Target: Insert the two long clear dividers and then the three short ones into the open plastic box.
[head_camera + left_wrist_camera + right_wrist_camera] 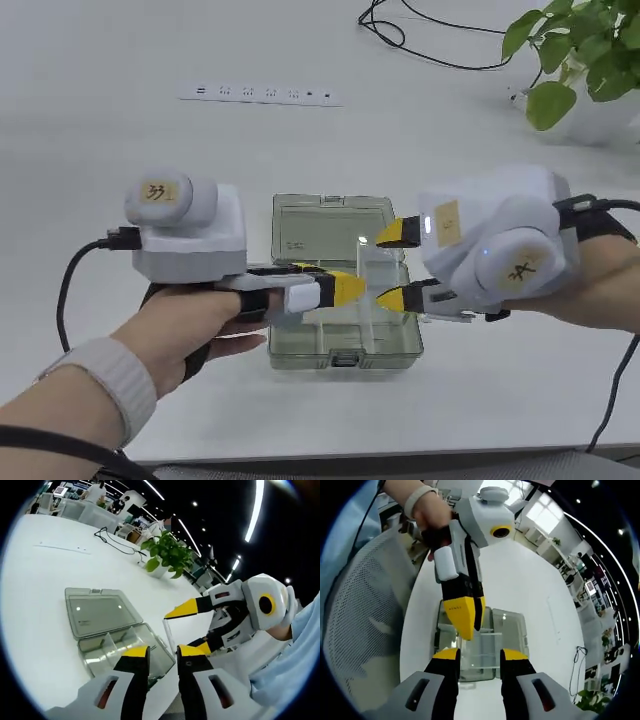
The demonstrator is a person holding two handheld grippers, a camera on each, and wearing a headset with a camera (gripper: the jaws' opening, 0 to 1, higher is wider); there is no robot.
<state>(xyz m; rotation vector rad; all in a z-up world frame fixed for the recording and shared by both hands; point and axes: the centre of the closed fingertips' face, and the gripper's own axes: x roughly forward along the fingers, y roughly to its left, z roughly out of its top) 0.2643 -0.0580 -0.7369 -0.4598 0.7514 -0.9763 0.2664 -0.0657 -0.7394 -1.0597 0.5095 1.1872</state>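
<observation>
The open clear plastic box point(300, 352) lies at the table's middle, its lid point(330, 228) folded back on the far side. My right gripper point(392, 266) hovers over the box's right part, shut on a clear divider point(372, 285) that stands upright between its yellow tips. The right gripper view has that divider point(481, 650) between my jaws above the box point(442, 630). My left gripper point(340, 285) reaches in from the left over the box, jaws close together with nothing between, its tip beside the divider. The left gripper view shows the box point(85, 645) with clear dividers inside.
A white power strip point(260, 94) lies at the table's far side, with black cables point(430, 40) and a potted plant point(580, 60) at the far right. The table's front edge is close behind the box. A mesh chair point(365, 630) stands by the table.
</observation>
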